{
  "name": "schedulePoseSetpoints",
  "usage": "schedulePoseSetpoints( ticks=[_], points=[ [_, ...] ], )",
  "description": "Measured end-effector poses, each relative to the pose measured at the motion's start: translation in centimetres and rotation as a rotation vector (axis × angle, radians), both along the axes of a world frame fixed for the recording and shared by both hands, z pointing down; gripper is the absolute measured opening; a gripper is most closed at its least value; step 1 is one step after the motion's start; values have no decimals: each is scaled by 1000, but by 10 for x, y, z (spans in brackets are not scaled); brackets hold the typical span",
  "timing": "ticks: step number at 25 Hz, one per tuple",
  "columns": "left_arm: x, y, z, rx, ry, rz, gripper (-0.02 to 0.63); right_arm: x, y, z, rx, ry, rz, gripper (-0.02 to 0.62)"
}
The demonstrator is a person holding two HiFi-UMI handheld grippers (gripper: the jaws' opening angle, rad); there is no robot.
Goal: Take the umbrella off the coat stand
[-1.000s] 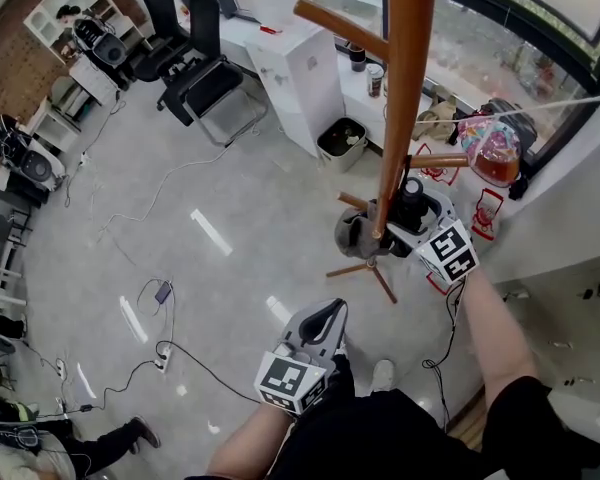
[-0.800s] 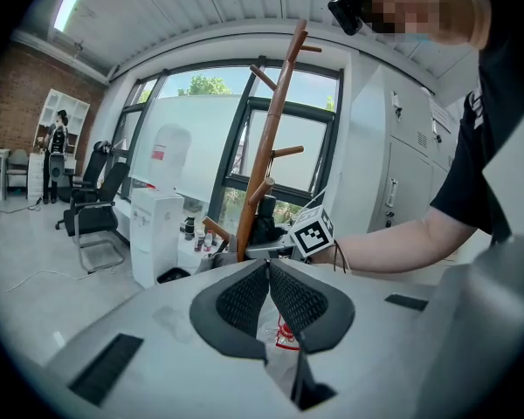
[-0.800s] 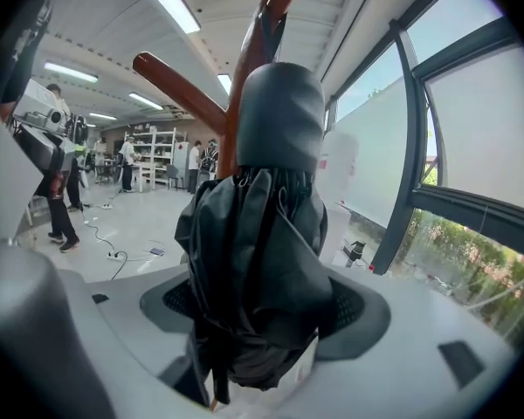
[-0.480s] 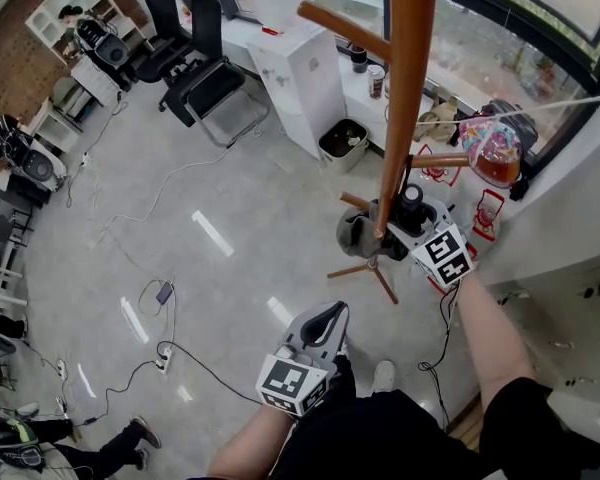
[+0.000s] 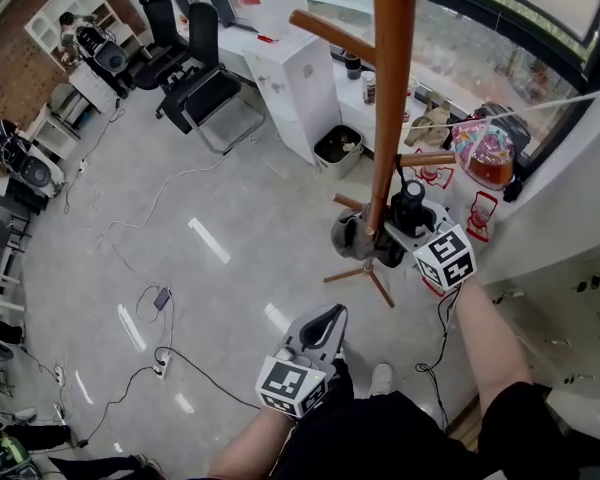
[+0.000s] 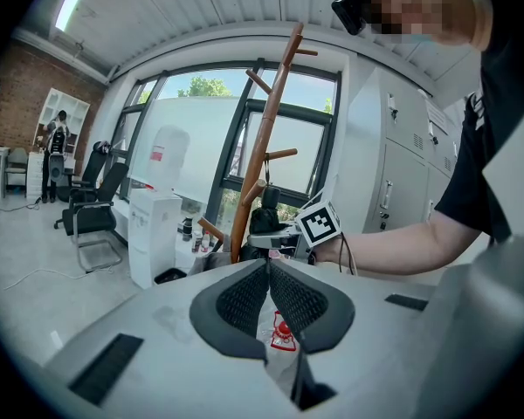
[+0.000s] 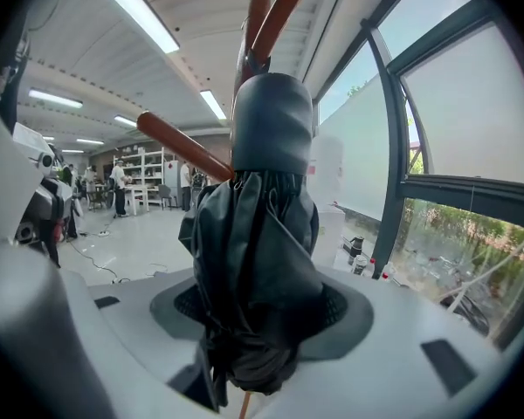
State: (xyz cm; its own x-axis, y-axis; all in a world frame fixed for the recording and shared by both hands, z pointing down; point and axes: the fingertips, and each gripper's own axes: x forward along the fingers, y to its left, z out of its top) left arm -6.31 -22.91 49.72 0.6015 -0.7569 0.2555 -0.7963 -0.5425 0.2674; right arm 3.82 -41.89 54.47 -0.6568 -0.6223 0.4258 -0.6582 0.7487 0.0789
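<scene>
A folded dark umbrella (image 7: 258,234) hangs against the brown wooden coat stand (image 5: 390,88), below a short peg (image 5: 428,159). My right gripper (image 5: 392,230) reaches in at the pole with the umbrella (image 5: 352,236) between its jaws. The jaws are closing, and both pads lie against the fabric. In the right gripper view the umbrella's black cap (image 7: 272,125) stands above the jaws of my right gripper (image 7: 260,308). My left gripper (image 5: 330,315) is held low near my body, shut and empty. The left gripper view shows the left gripper (image 6: 267,264) pointing toward the stand (image 6: 266,138).
The stand's legs (image 5: 365,278) spread on the grey floor. Behind it are a white cabinet (image 5: 300,78), a waste bin (image 5: 338,148) and a window ledge with bottles. Cables (image 5: 170,338) trail over the floor at the left. Black office chairs (image 5: 205,78) stand farther back.
The right gripper has stayed at the umbrella by the pole, shifting only slightly. The left gripper has kept still.
</scene>
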Motion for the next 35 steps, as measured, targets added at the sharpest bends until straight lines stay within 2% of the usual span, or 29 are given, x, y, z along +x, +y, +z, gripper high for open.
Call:
schedulePoseSetpoints(
  ticks=[12, 25, 35],
  points=[
    [7, 8, -5, 15, 2, 18, 25, 3, 17, -34, -19, -102, 37, 290],
    [16, 12, -12, 27, 14, 36, 25, 16, 30, -88, 65, -138, 60, 288],
    [29, 22, -18, 50, 14, 65, 25, 43, 45, -112, 92, -166, 116, 288]
  ],
)
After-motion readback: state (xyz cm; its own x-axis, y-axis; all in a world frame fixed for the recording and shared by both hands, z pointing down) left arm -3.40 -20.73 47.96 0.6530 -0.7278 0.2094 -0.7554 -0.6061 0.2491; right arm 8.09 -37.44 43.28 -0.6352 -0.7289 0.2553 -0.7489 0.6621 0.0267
